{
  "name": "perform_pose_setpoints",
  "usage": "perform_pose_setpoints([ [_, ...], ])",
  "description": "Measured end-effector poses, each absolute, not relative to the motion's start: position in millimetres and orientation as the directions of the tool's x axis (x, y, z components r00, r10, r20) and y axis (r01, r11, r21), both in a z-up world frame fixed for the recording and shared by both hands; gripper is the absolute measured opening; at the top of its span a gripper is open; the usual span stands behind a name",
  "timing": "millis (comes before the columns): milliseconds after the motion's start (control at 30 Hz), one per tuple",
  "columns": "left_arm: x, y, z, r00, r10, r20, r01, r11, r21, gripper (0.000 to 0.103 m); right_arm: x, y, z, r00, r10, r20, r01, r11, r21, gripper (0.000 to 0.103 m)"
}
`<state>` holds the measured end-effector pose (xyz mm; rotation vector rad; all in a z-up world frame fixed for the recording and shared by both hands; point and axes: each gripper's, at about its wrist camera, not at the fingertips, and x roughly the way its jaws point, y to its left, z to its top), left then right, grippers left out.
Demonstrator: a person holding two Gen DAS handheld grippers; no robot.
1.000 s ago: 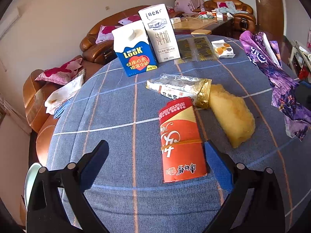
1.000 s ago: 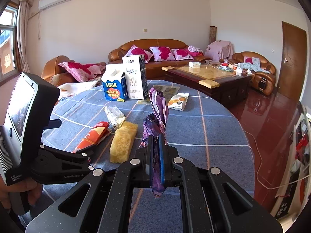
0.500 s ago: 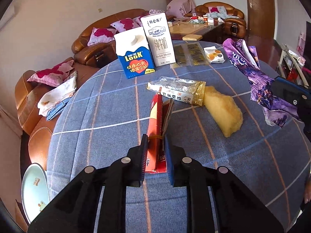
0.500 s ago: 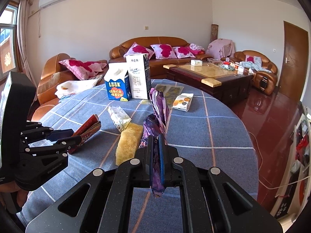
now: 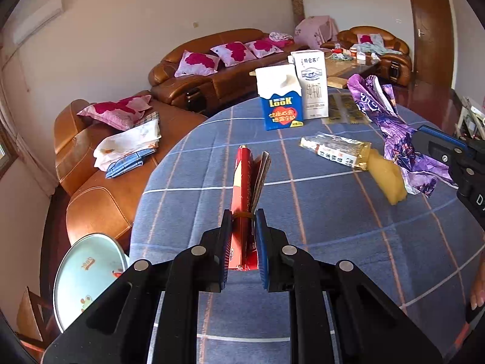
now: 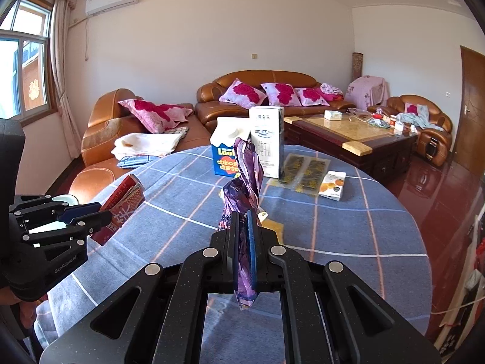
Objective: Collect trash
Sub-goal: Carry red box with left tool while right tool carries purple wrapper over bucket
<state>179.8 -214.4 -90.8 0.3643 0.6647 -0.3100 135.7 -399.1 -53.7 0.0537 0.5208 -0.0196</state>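
Your left gripper (image 5: 244, 227) has its fingers (image 5: 225, 242) pinching the red wrapper (image 5: 242, 188), folded on edge and bound with a rubber band just ahead of the pads. Its long axis runs straight away from you along the fingers, the far tip raised off the counter (image 5: 333, 227). Chinese characters show on its red face in the right wrist view, but you cannot read them there.

Your right gripper (image 6: 242, 233) has its fingers (image 6: 253, 242) pressed together on the crumpled purple wrapper (image 6: 245, 179). It stands nearly upright, one twisted end rising above the pads and a short tail hanging below them. White writing on it shows in the left wrist view, too creased to read.

On the blue checked cloth of the counter, the blue and white carton (image 5: 280, 100) stands upright with "LooK" in yellow above a red heart of Chinese text. Touching its right side stands the taller white milk carton (image 5: 312, 85), printed with a blue emblem and vertical Chinese characters. In front of them a silver and gold snack wrapper (image 5: 336, 151) lies flat, pointing across the counter, its gold end meeting a yellow sponge (image 5: 388, 179). Two dark gold-patterned sachets (image 6: 306, 170) lie side by side behind the cartons, and just beside them a small white packet (image 6: 333, 185) showing orange biscuits.

The left gripper's body reads "GenRobot.AI" in the right wrist view.
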Motion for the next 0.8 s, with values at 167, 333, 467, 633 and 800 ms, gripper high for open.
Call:
perform_pose_setpoints([
  [167, 180, -189, -89, 0.772, -0.111, -0.626, 0.332, 0.911, 0.247, 0.015, 146, -375, -52, 0.873, 0.038, -0.486, -0.021, 0.999, 0.041, 0.006],
  [333, 178, -168, -84, 0.79, -0.078, -0.608, 0.285, 0.925, 0.252, 0.015, 156, -351, -54, 0.875, 0.079, -0.477, -0.072, 0.997, 0.032, 0.006],
  [467, 176, -154, -80, 0.802, -0.059, -0.595, 0.257, 0.932, 0.254, 0.015, 165, -335, -55, 0.877, 0.105, -0.468, -0.105, 0.994, 0.027, 0.006],
  [633, 174, -135, -76, 0.811, -0.035, -0.584, 0.225, 0.94, 0.256, 0.015, 175, -315, -56, 0.876, 0.139, -0.461, -0.147, 0.989, 0.018, 0.006],
  [800, 172, -120, -74, 0.816, -0.01, -0.577, 0.193, 0.947, 0.257, 0.015, 184, -298, -58, 0.873, 0.162, -0.461, -0.181, 0.983, 0.003, 0.006],
])
